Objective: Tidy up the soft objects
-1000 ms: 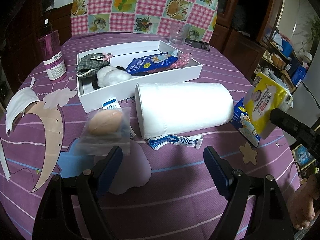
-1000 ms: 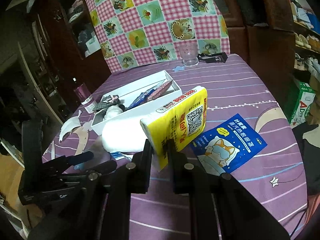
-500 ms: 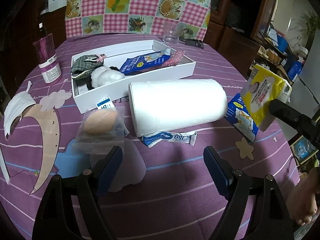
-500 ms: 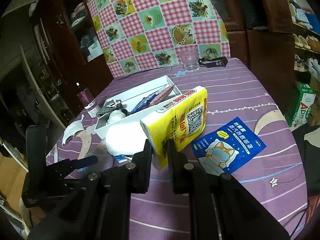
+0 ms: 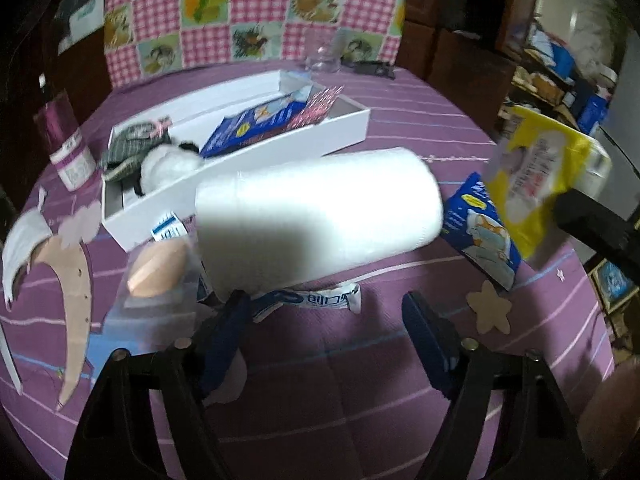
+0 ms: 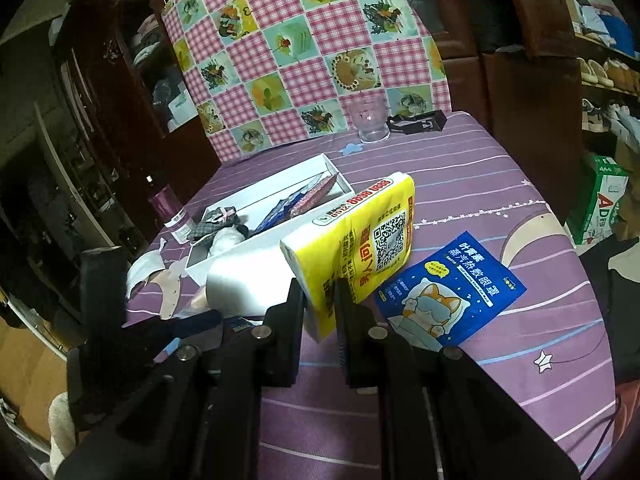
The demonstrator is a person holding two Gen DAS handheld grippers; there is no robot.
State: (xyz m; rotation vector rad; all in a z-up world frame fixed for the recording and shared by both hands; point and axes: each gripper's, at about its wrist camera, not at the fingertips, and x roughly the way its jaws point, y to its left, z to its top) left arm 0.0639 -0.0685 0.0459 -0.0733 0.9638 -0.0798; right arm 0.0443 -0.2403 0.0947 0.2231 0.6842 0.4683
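Observation:
My right gripper [image 6: 319,296] is shut on a yellow tissue pack [image 6: 360,240] and holds it above the purple table; the pack also shows in the left wrist view [image 5: 540,184]. My left gripper [image 5: 326,316] is open, just in front of a big white paper roll [image 5: 316,216] lying on its side. A white box [image 5: 336,132] behind the roll holds a plaid cloth [image 5: 132,148], a white plush [image 5: 168,164] and blue and pink packets [image 5: 264,116]. A blue eye-mask packet [image 6: 452,292] lies flat to the right.
A bagged beige sponge [image 5: 160,268] and a small sachet [image 5: 316,300] lie by the roll. A face mask [image 5: 24,240], a purple bottle [image 5: 68,152], a glass [image 6: 370,124] and a checkered chair back [image 6: 304,60] ring the table.
My left gripper moved forward and right toward the paper roll; its view is blurred by motion. The right gripper keeps the yellow pack lifted, little changed.

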